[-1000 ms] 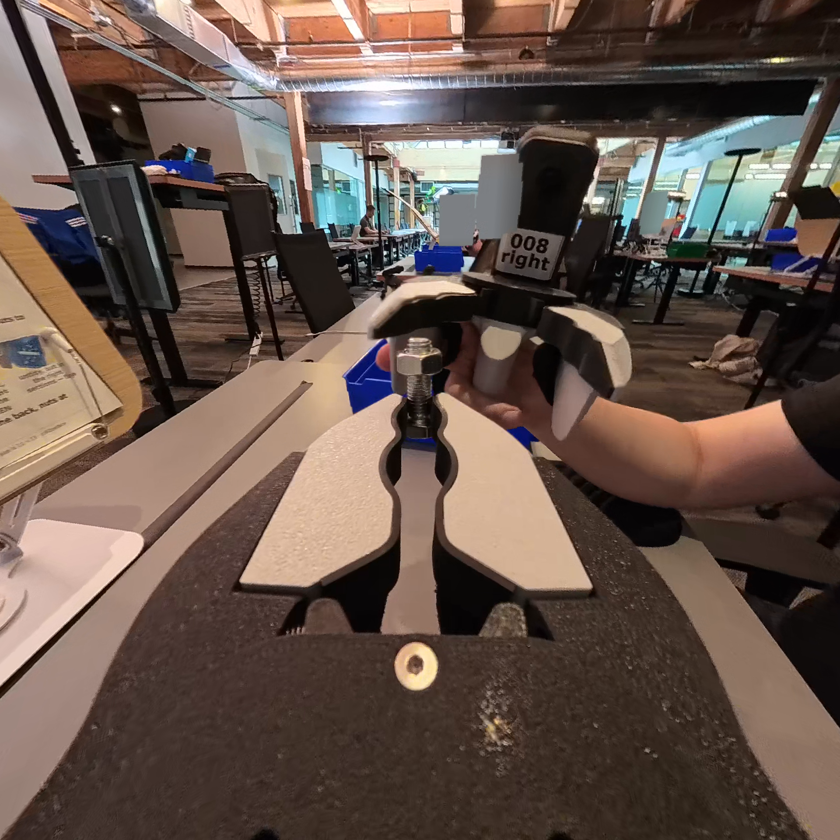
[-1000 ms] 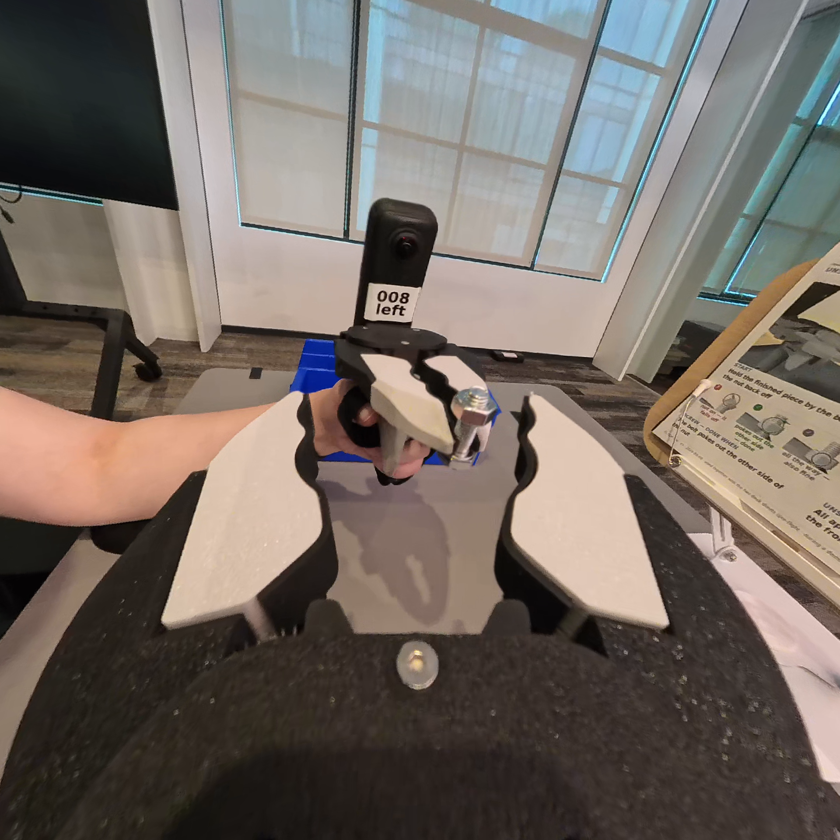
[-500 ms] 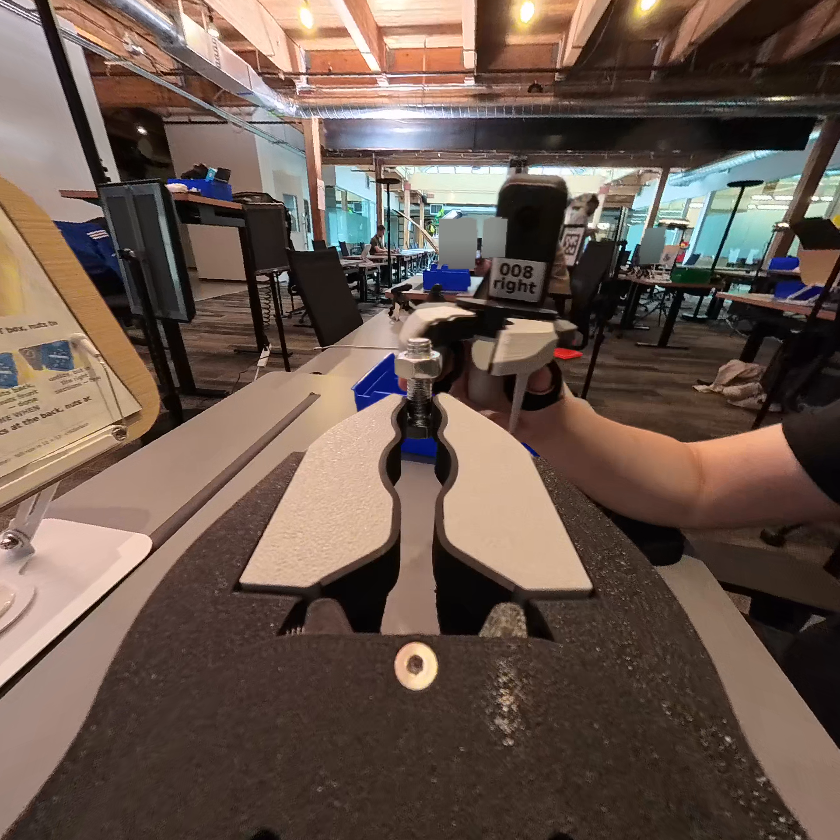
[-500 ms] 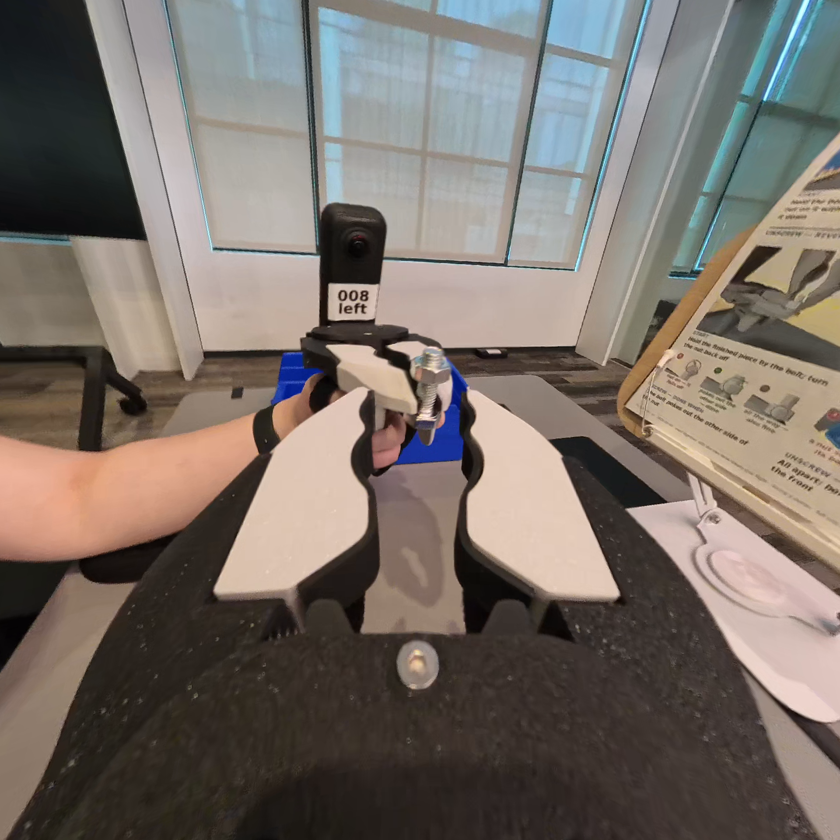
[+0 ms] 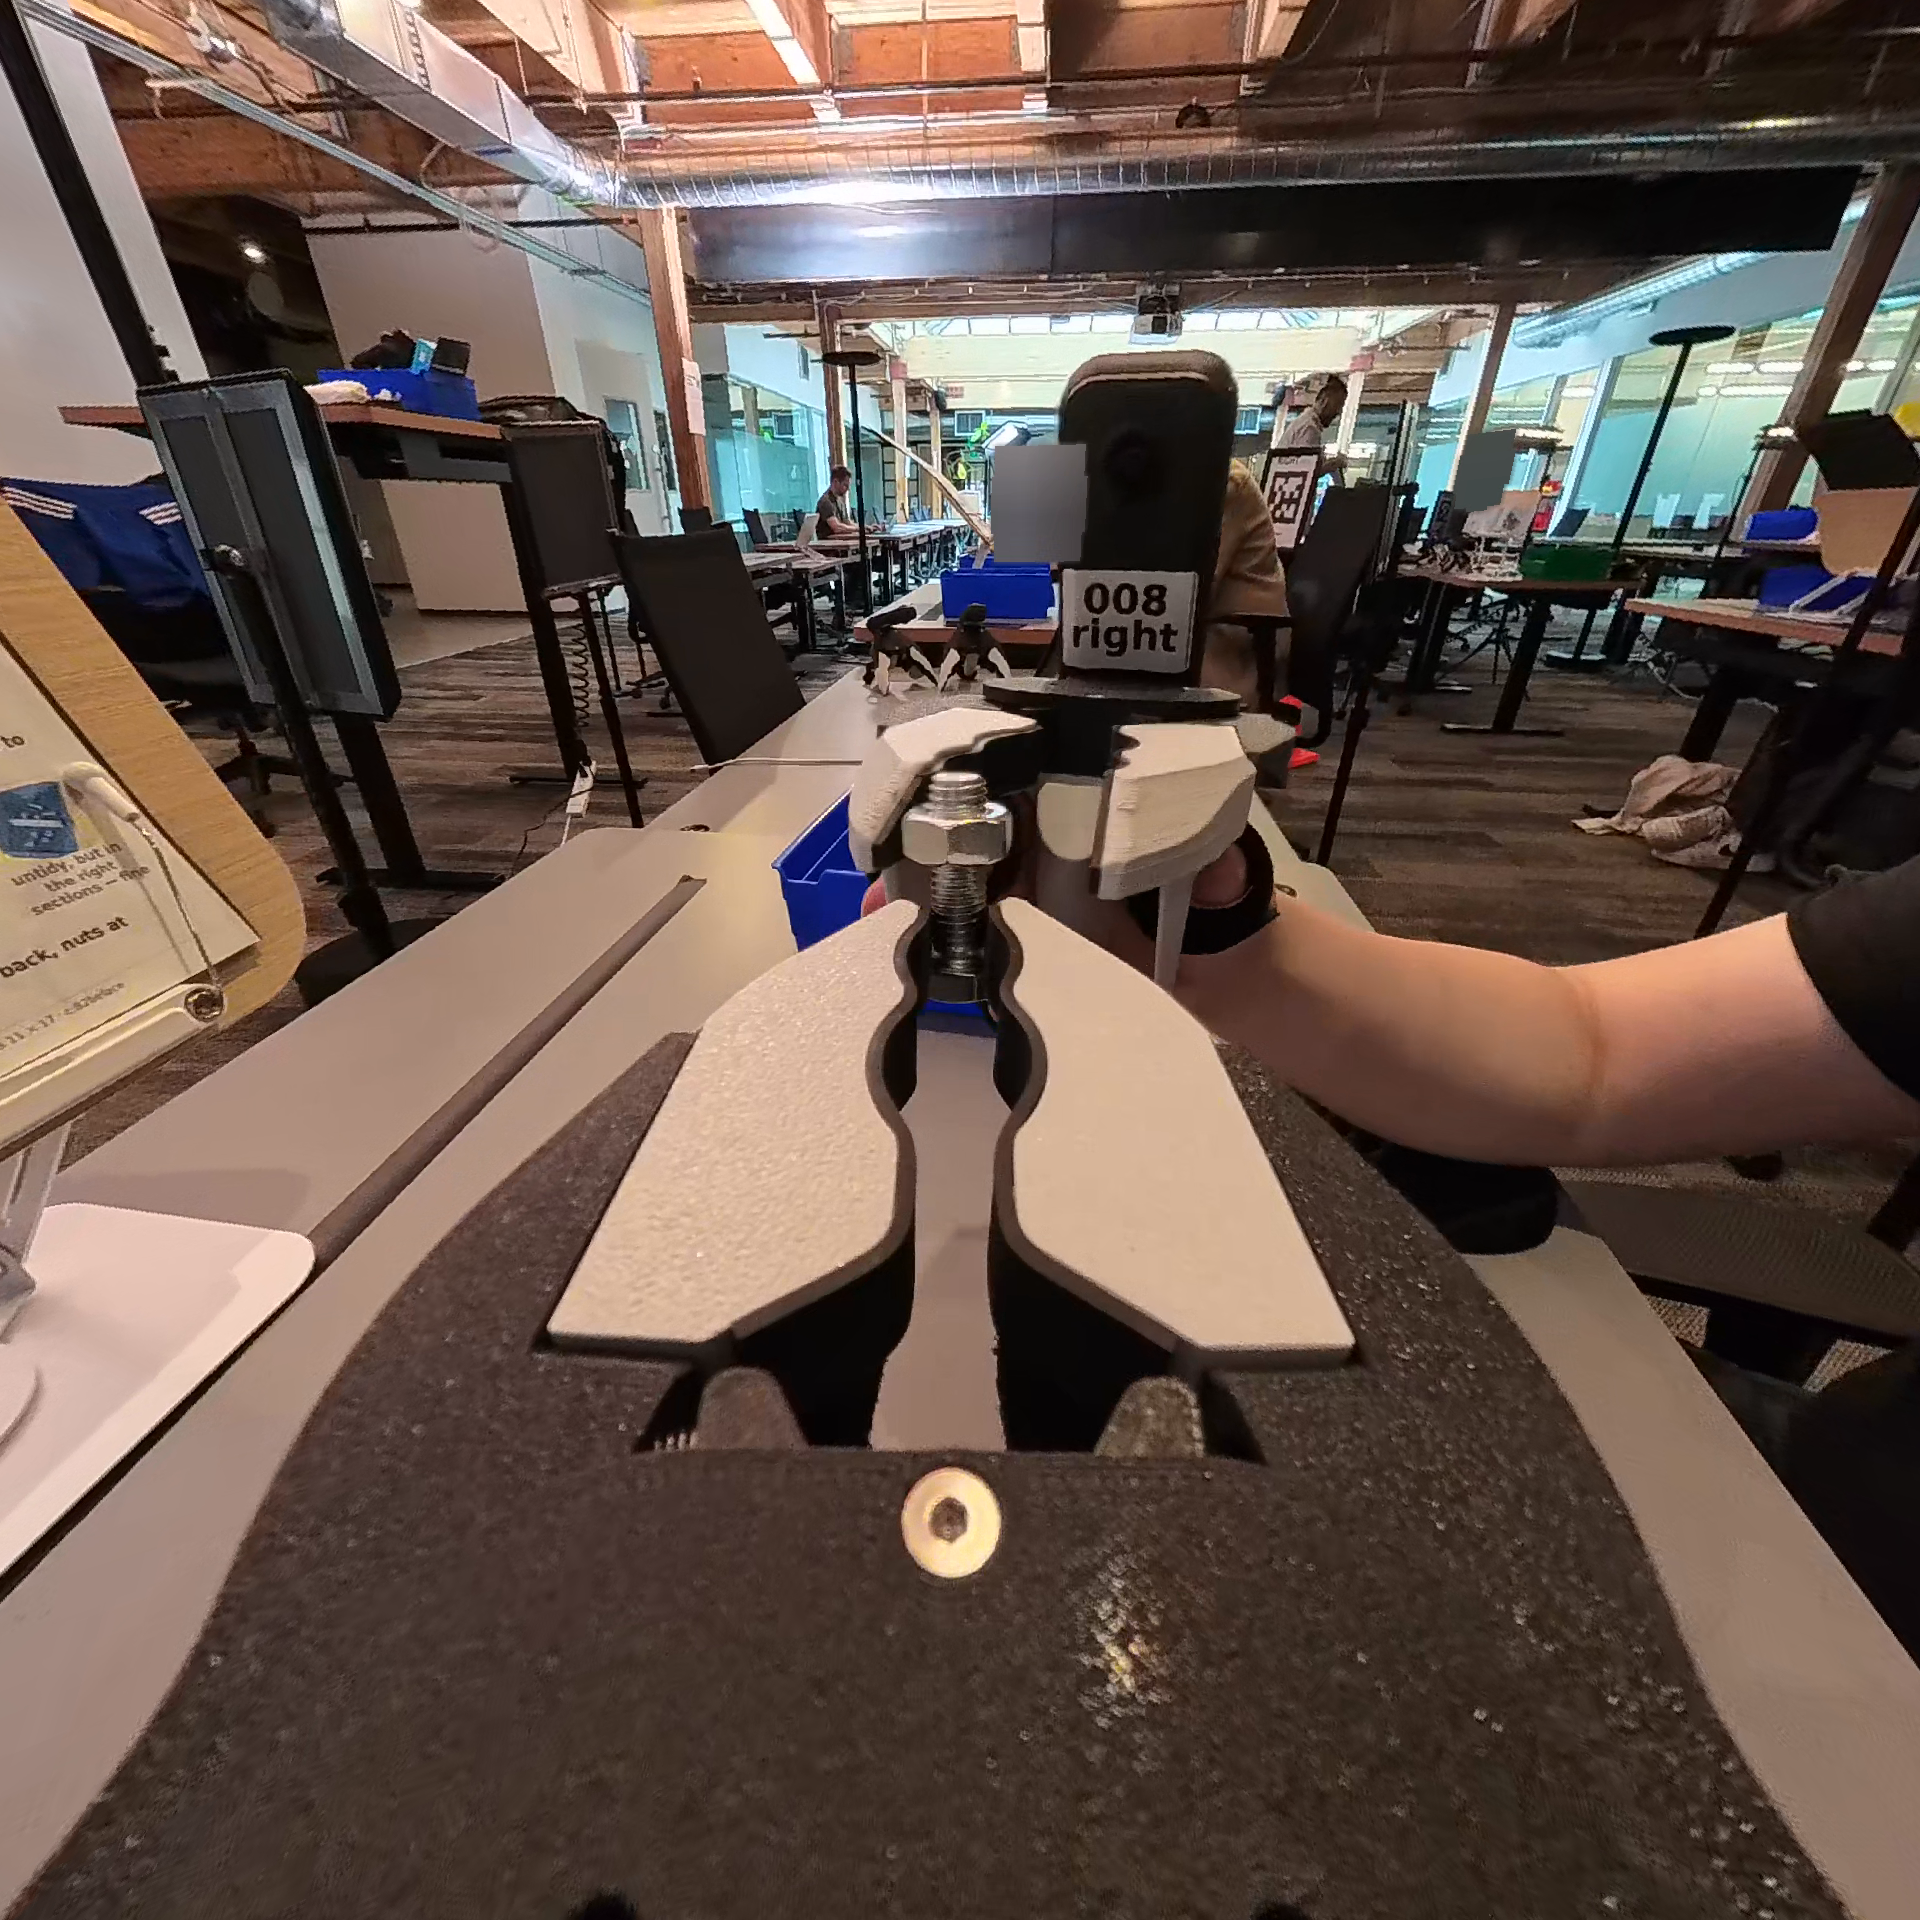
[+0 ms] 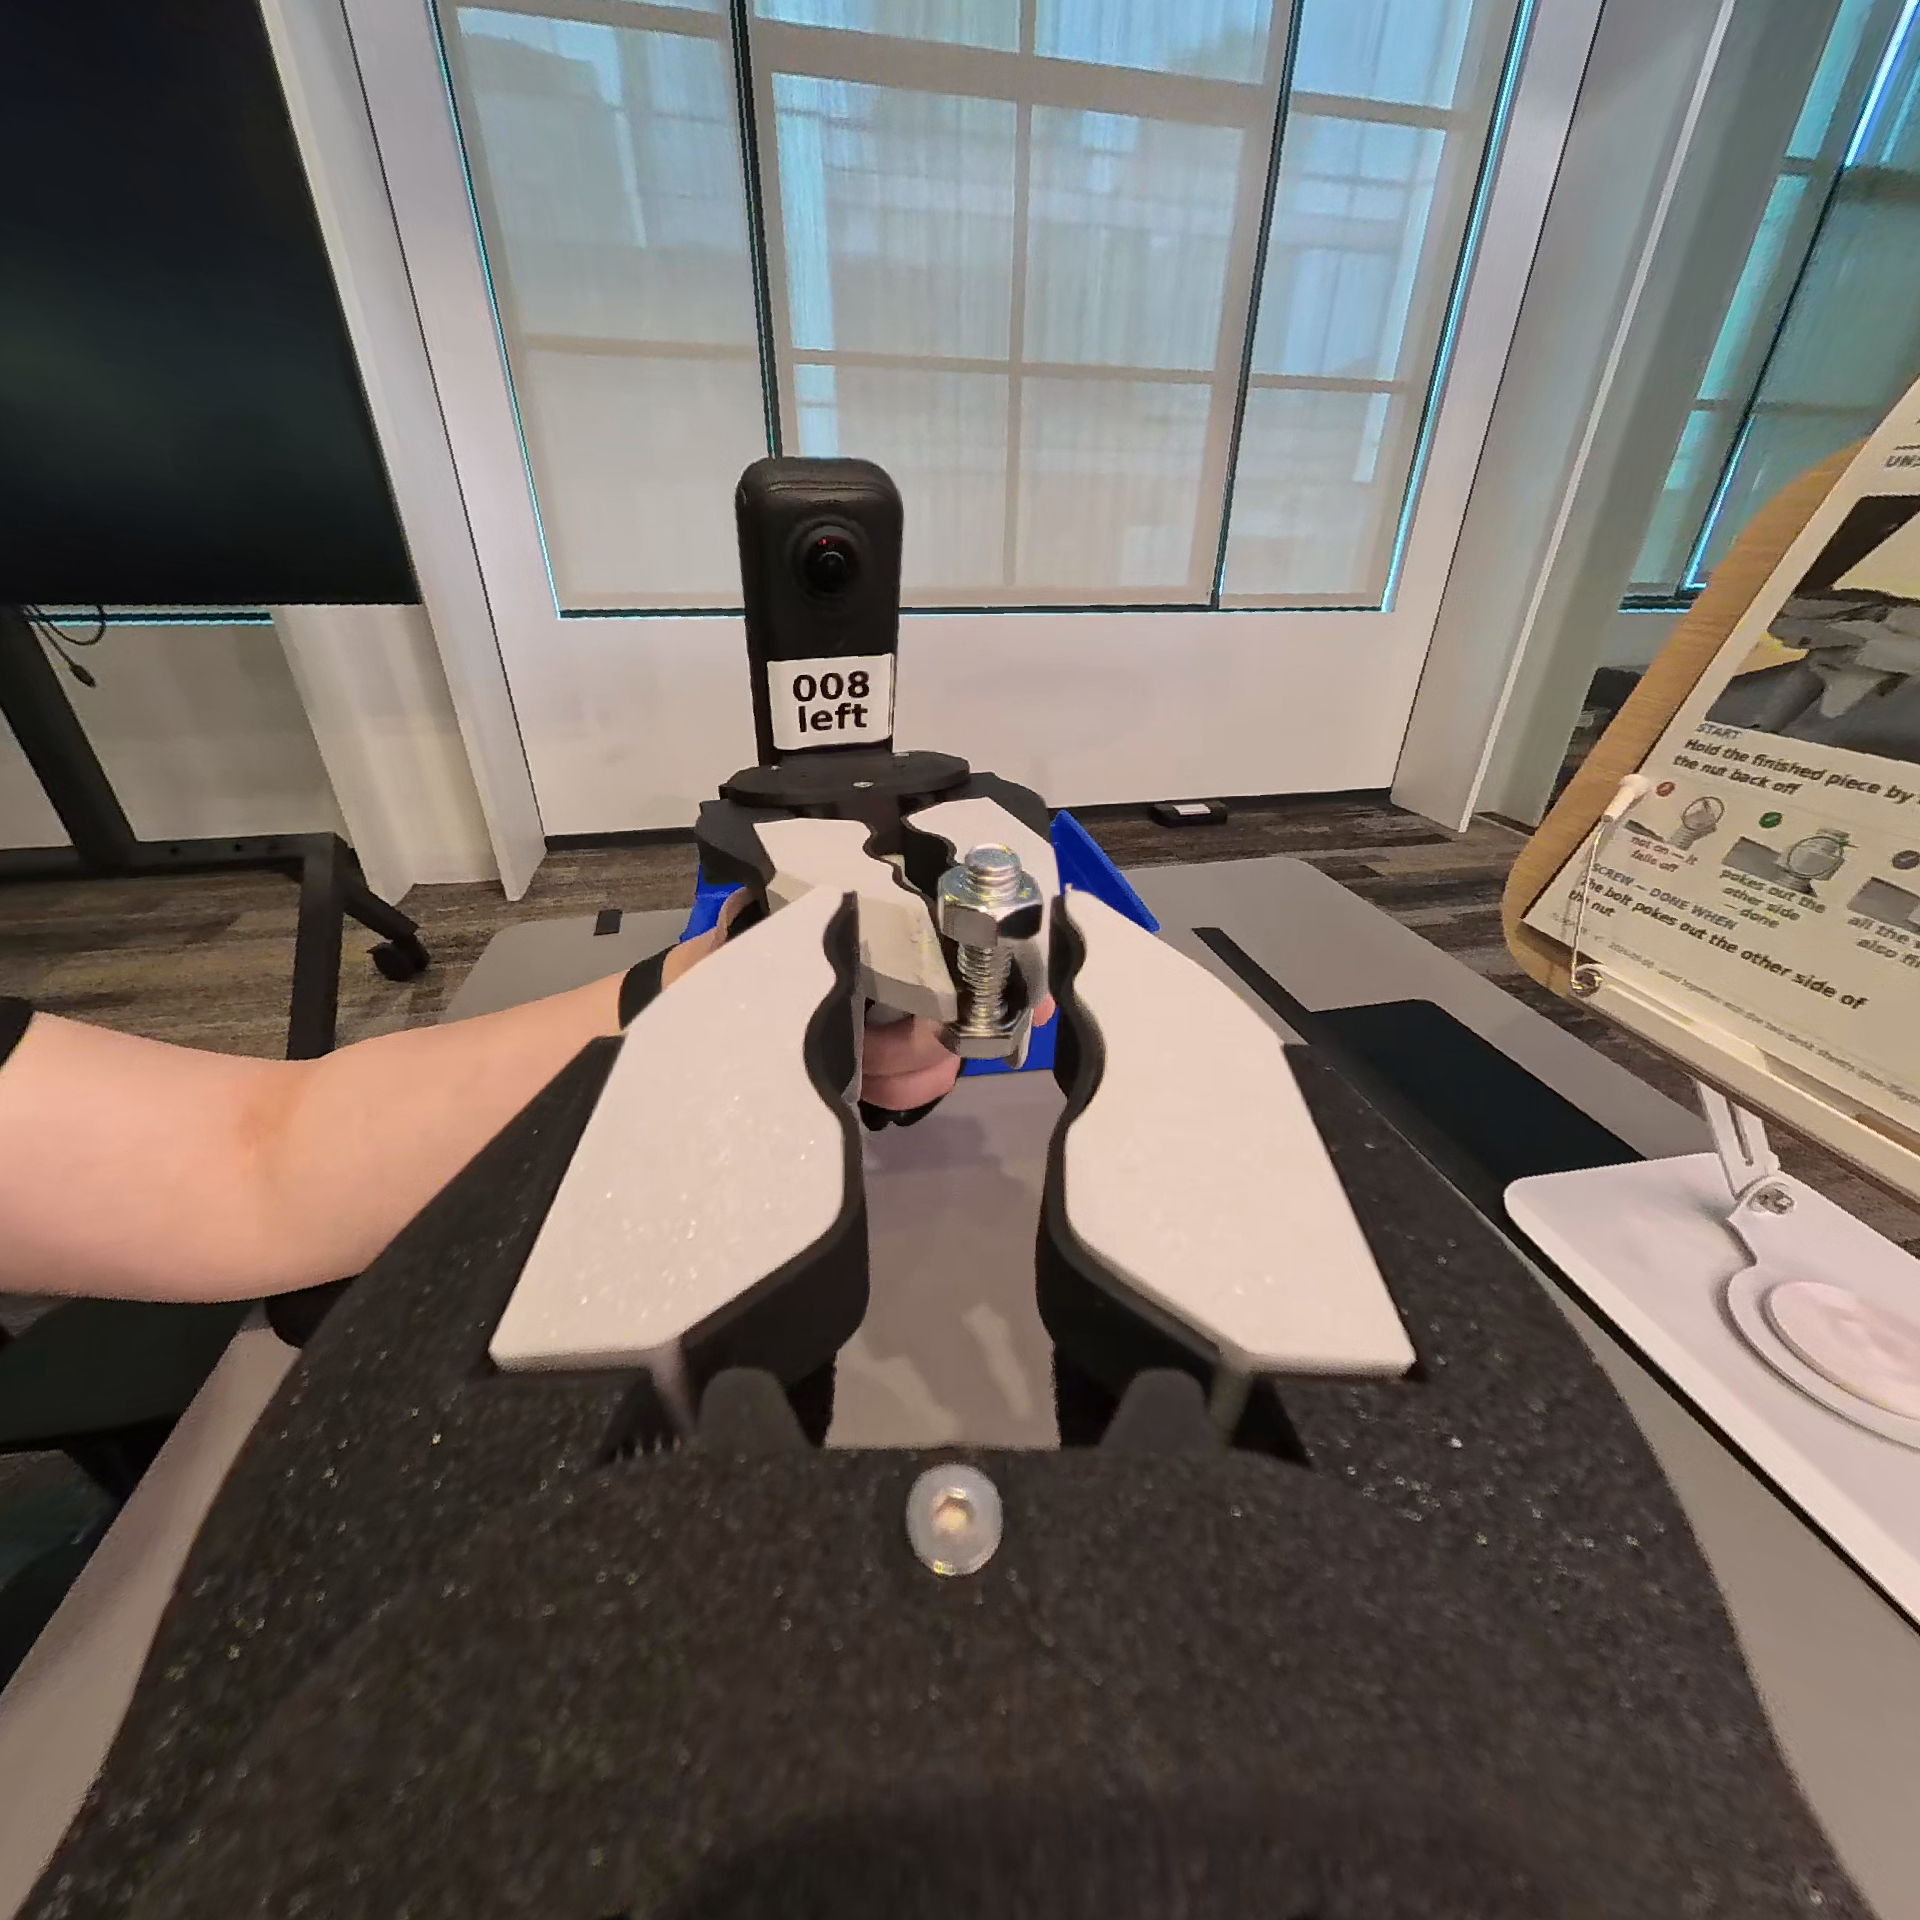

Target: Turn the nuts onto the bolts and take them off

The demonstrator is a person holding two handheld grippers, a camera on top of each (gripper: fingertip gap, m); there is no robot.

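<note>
A silver bolt [image 5: 956,925] stands upright with a hex nut [image 5: 956,831] threaded near its top. My left gripper [image 5: 956,935] is shut on the bolt's lower end and holds it above the grey table [image 5: 416,1039]. In the right wrist view the bolt [image 6: 977,982] and nut [image 6: 992,904] sit between the tips of my right gripper [image 6: 951,925]. Its jaws are open and flank the nut with gaps on both sides. The left gripper [image 6: 904,935] faces it. The right gripper [image 5: 1039,810] shows behind the nut in the left wrist view.
A blue bin [image 5: 821,873] stands on the table behind the bolt and also shows in the right wrist view [image 6: 1101,873]. An instruction board [image 6: 1766,831] on a white stand [image 6: 1662,1247] is at the table's side. Office desks and chairs are beyond. Less than 4 cm separates the two grippers' tips.
My right gripper has narrowed from wide open and moved in toward the bolt, so its fingers now flank the nut. The left gripper still holds the bolt.
</note>
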